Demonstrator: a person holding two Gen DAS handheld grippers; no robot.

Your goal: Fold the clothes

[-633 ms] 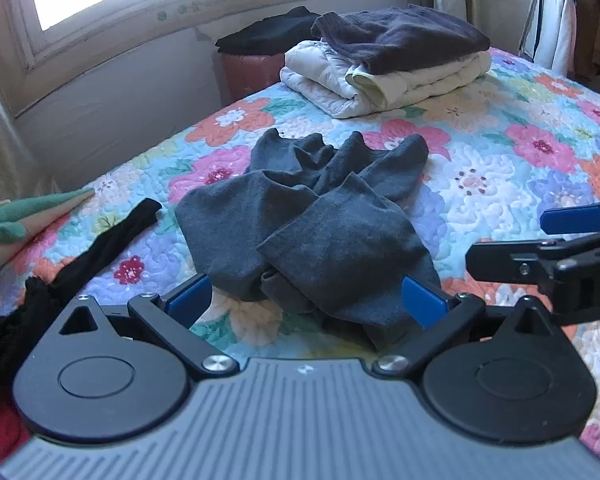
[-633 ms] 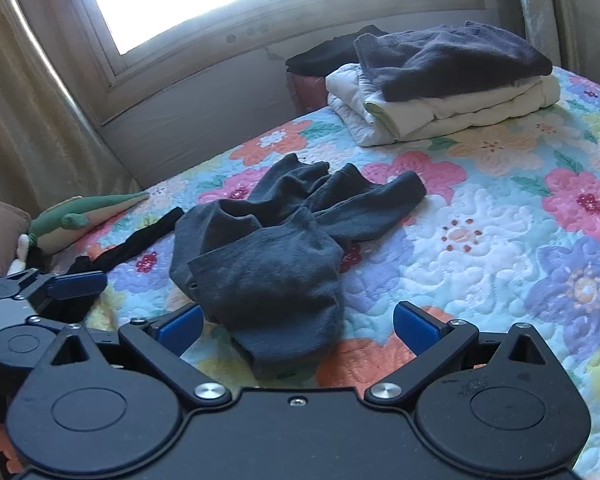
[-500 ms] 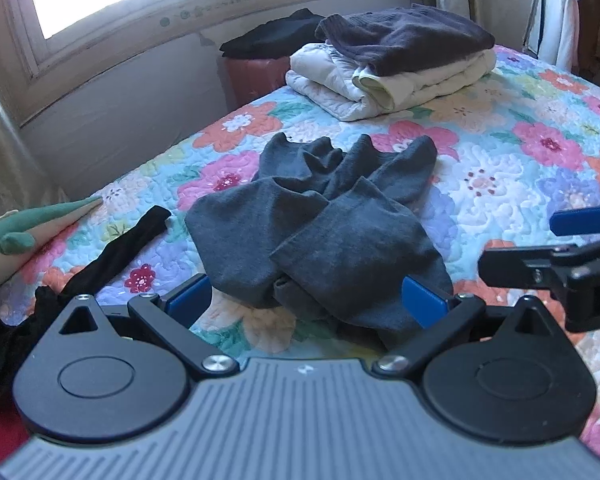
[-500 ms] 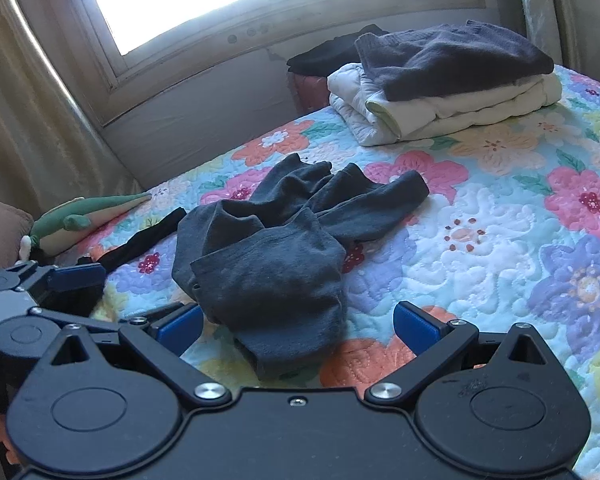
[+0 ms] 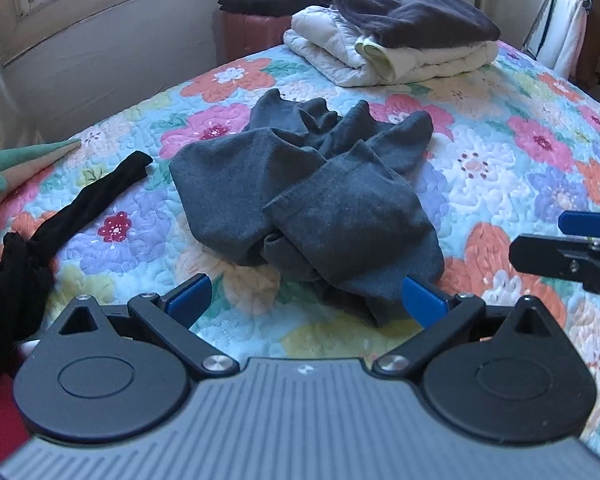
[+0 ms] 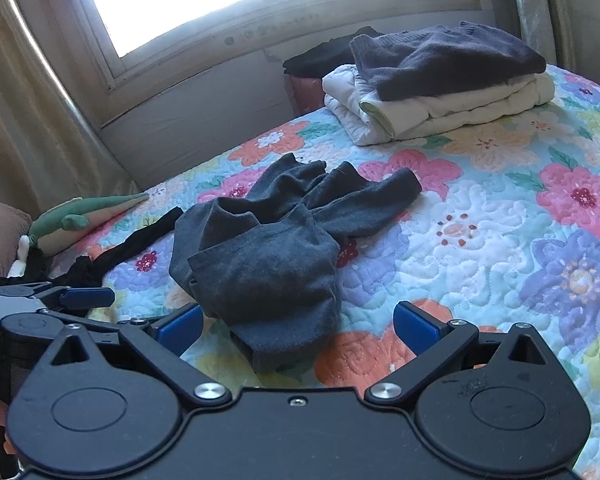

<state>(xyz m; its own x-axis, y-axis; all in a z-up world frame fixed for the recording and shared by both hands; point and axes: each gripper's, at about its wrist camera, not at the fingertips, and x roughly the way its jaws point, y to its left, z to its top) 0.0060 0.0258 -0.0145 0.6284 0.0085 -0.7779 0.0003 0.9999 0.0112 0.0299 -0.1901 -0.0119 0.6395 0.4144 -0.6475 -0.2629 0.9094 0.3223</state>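
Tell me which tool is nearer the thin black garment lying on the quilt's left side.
Left. The left tool hangs open just right of the thin black garment. The right tool, also open, sits farther right, beyond the crumpled grey garment.

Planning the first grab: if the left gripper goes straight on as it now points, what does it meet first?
Most likely the crumpled dark grey garment; its near edge lies between the open fingers of the left gripper, though depth is unclear.
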